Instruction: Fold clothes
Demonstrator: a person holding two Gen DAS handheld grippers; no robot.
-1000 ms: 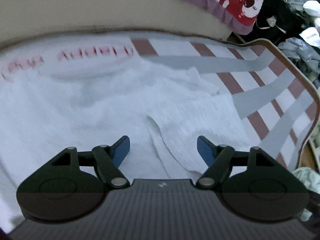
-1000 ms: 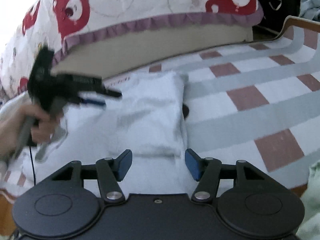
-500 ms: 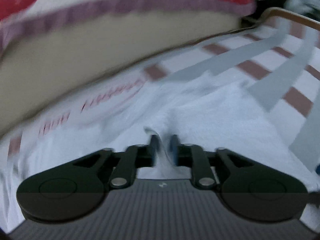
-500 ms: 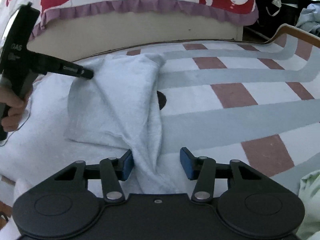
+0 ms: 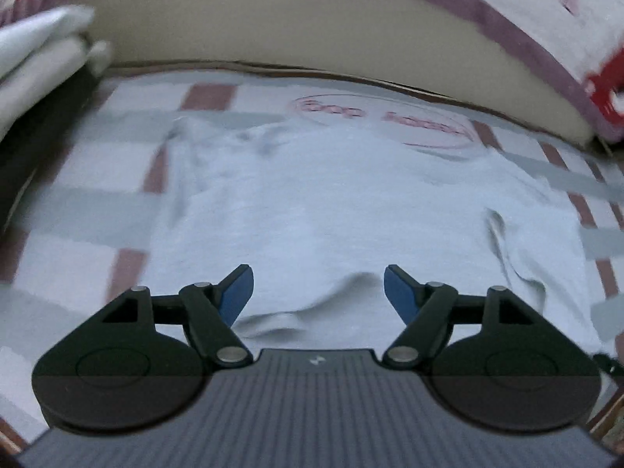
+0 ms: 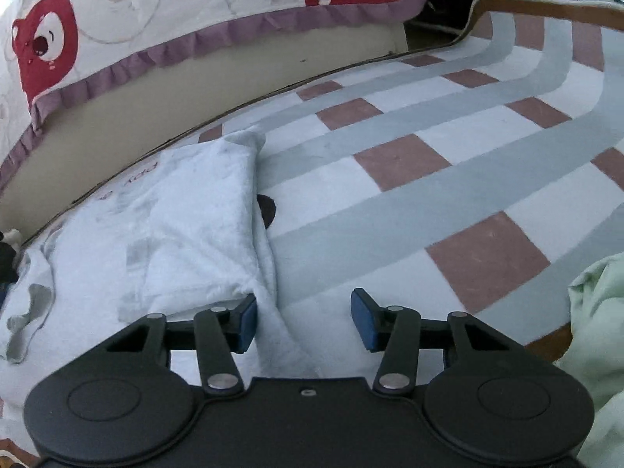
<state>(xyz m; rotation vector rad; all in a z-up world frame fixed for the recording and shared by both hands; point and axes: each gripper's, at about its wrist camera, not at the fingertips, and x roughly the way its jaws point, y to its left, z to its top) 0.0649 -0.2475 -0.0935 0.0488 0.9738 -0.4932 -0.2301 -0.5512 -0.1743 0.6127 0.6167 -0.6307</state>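
Now left claw [image 5: 318, 290] opening over white garment [image 5: 331, 210], nothing gripped

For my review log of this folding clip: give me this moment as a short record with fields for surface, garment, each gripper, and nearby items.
surface: checked rug with grey, white and reddish squares, beside a bed
garment: white fleece garment lying on the rug, its side folded in over the body
left gripper: left gripper above the garment, jaws opening, nothing between them
right gripper: right gripper open, a garment edge between the jaws, not pinched
nearby: bear-print bedspread; pale green cloth at the right edge
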